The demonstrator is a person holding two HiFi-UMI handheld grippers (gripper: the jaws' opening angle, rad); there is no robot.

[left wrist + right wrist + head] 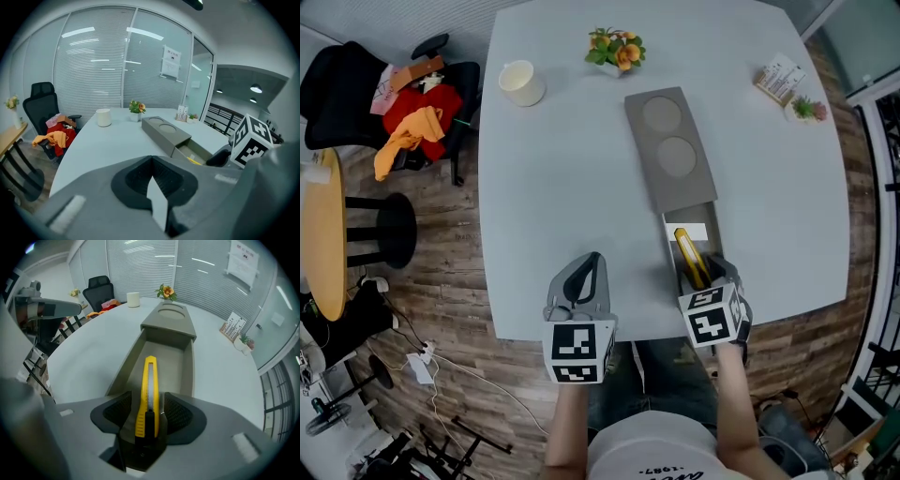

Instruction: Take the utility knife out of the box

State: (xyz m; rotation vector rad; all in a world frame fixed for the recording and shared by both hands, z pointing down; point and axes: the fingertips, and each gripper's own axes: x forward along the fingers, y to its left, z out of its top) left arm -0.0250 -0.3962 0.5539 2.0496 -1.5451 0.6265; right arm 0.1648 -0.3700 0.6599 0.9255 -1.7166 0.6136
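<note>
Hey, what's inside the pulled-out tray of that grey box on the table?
A yellow utility knife lies lengthwise in the tray, near end between the right gripper's open jaws. The tray's far end sits under the sleeve, so anything there is hidden.

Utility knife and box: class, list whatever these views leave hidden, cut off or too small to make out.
- Utility knife: rear end. In the right gripper view it is hidden by the body of the right gripper. In the head view it lies under the marker cube.
- Box: the drawer's far part, covered in all views by its own sleeve.
- Card stand: print too small in every view.
</note>
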